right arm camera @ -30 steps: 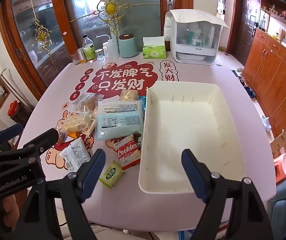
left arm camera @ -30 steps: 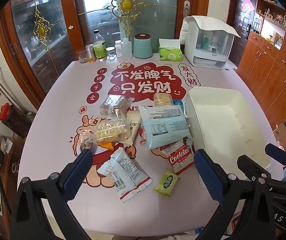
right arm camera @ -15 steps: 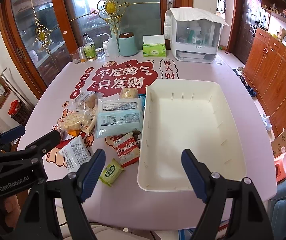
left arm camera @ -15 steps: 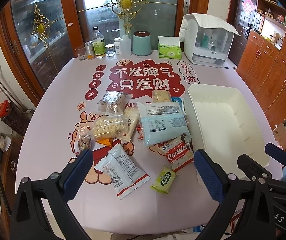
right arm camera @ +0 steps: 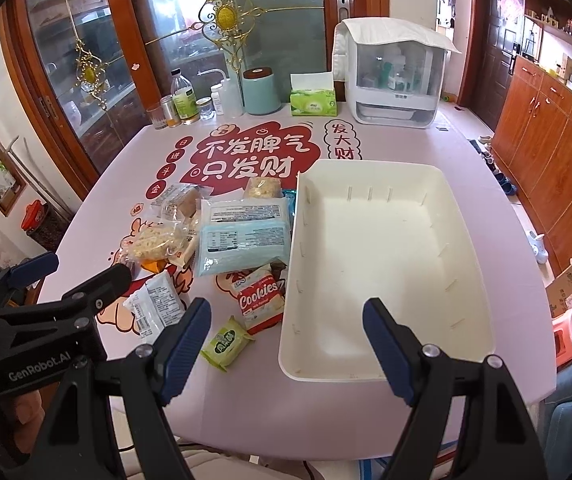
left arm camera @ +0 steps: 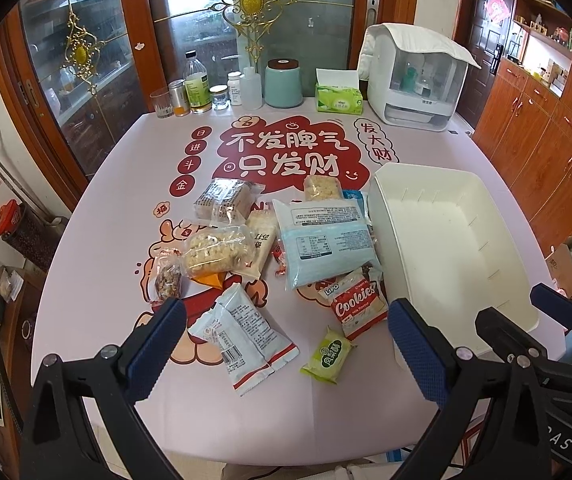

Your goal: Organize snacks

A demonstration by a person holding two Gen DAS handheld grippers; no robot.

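Observation:
Several snack packets lie loose on the pink table: a big pale blue bag [left arm camera: 325, 240] [right arm camera: 244, 236], a red Cookies pack [left arm camera: 355, 304] [right arm camera: 260, 296], a small green packet [left arm camera: 329, 356] [right arm camera: 226, 342], two white packets [left arm camera: 242, 334] [right arm camera: 154, 308] and clear bags of puffed snacks [left arm camera: 218, 250]. An empty white bin [left arm camera: 445, 240] [right arm camera: 381, 264] stands to their right. My left gripper [left arm camera: 286, 350] hovers open above the near packets. My right gripper [right arm camera: 287, 352] hangs open over the bin's near left corner. Neither holds anything.
Along the far table edge stand bottles and jars [left arm camera: 198, 88], a teal canister [left arm camera: 284, 84], a green tissue box [left arm camera: 337, 98] and a white covered appliance [left arm camera: 417, 80]. Wooden cabinets [right arm camera: 553, 140] line the right wall. A glass door is behind the table.
Both views have pulled back and risen slightly, so the table contents sit a little lower and farther. Both grippers stay open; no packet has moved.

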